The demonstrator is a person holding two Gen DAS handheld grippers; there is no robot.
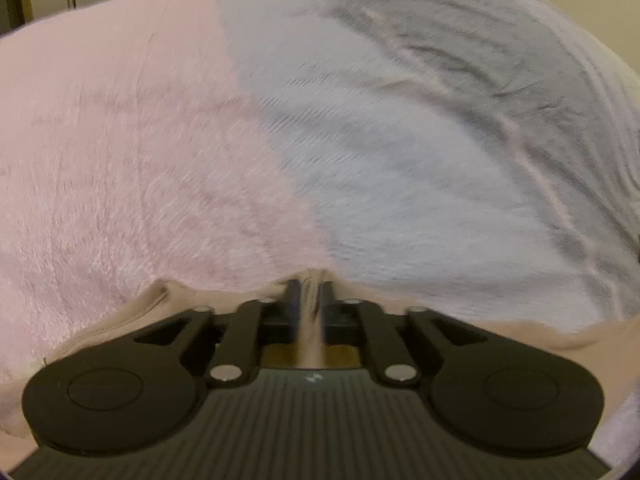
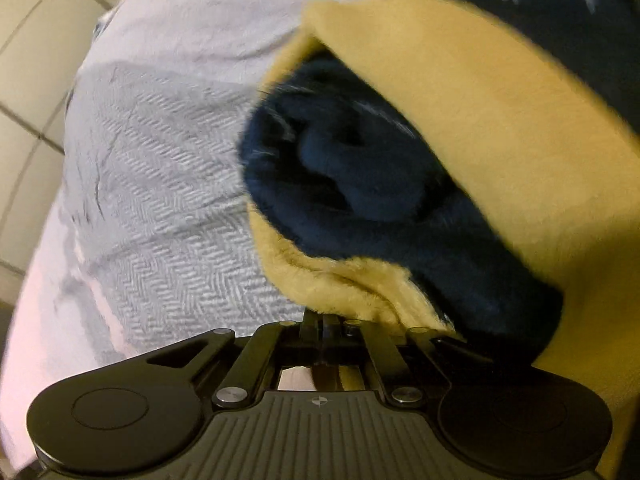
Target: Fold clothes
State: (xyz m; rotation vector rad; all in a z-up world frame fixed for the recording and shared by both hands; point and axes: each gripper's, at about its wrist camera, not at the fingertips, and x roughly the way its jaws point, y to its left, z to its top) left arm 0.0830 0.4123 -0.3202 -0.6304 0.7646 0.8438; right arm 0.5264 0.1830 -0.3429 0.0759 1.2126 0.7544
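Jaws of left gripper point(image 1: 308, 280) are pinched on beige cloth point(image 1: 500, 330); right gripper point(image 2: 323, 318) is clamped on yellow-navy fleece point(image 2: 460, 128).

Navy/yellow fleece garment point(image 2: 400, 184) bunched on grey herringbone cloth point(image 2: 160, 200).

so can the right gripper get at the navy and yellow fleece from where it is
Probably yes: the right gripper sits right at the yellow edge of the navy and yellow fleece, with nothing in between. Whether it has already pinched the fabric cannot be told.
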